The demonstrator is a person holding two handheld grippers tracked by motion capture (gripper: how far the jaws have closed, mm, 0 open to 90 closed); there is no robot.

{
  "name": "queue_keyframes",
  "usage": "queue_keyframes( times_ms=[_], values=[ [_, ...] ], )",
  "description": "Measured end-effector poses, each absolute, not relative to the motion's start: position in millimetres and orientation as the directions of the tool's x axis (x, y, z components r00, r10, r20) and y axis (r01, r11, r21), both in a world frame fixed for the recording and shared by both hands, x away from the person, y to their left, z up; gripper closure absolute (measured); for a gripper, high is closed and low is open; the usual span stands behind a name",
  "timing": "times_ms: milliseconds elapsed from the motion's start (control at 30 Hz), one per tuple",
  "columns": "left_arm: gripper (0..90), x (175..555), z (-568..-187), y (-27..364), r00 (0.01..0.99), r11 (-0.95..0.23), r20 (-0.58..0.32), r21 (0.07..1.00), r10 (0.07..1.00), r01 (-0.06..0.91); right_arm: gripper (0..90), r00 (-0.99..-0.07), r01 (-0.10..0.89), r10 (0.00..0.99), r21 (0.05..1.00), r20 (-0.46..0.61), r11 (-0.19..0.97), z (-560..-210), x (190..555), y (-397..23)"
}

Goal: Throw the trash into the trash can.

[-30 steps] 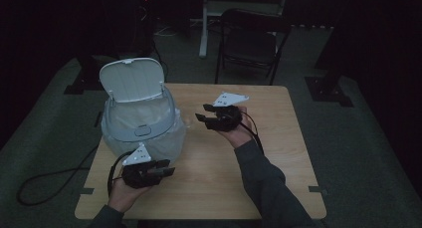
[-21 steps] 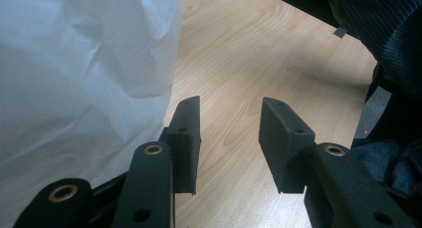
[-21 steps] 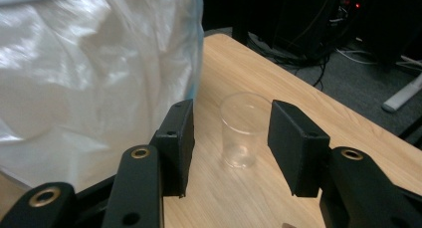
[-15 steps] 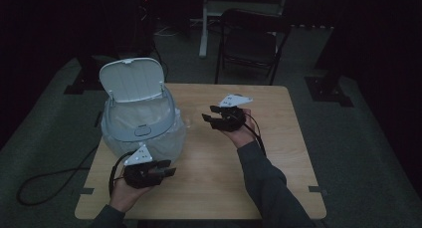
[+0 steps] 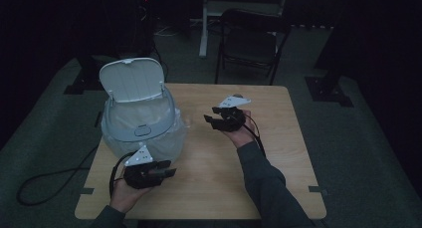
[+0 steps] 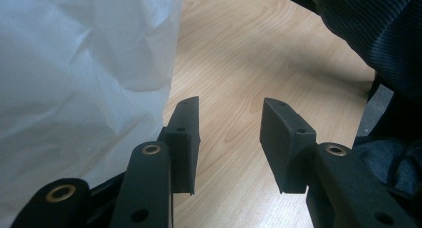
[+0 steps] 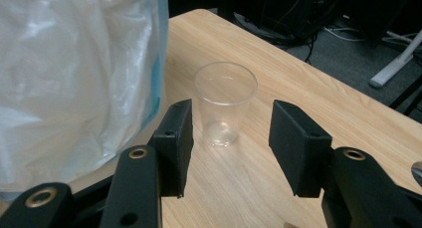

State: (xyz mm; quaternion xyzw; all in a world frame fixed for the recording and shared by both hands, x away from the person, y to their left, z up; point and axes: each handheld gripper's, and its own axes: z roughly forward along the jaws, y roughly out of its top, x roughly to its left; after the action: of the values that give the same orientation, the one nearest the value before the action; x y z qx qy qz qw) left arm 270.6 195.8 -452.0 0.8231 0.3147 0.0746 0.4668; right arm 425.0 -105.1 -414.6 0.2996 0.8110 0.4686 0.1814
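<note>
I see a clear, colourless cup on the pale wood-grain table. White crinkled liner over a pale blue-grey bin. Both grippers' jaws black; dark blue ribbed sleeve.

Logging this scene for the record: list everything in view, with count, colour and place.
bin: one, pale grey, lined with a white bag, lid up, left side of the table
plastic cup: one, clear, upright, empty, beside the bin
table: one, light wood
chair: one, black, beyond the table
cable: one, black, on the floor at left
left gripper: black, open, beside the bin's bag
right gripper: black, open, aimed at the cup, not touching it
</note>
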Motion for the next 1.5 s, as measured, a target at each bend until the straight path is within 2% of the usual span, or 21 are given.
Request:
queue_keyframes(
  times_ms=[667, 1500],
  values=[
    [59.7, 272.7, -465.4, 191.9, 0.785, -0.39, -0.154, 0.8, 0.6, 0.455, 51.2, -0.704, 0.394, 0.709, 0.846, 0.026, 0.36, -443.8, 449.9, -100.0],
    [59.6, 273.2, -481.8, 193.2, 0.773, -0.39, -0.165, 0.788, 0.612, 0.477, 52.6, -0.686, 0.436, 0.725, 0.831, 0.06, 0.344, -452.4, 483.1, -62.4]
  ],
)
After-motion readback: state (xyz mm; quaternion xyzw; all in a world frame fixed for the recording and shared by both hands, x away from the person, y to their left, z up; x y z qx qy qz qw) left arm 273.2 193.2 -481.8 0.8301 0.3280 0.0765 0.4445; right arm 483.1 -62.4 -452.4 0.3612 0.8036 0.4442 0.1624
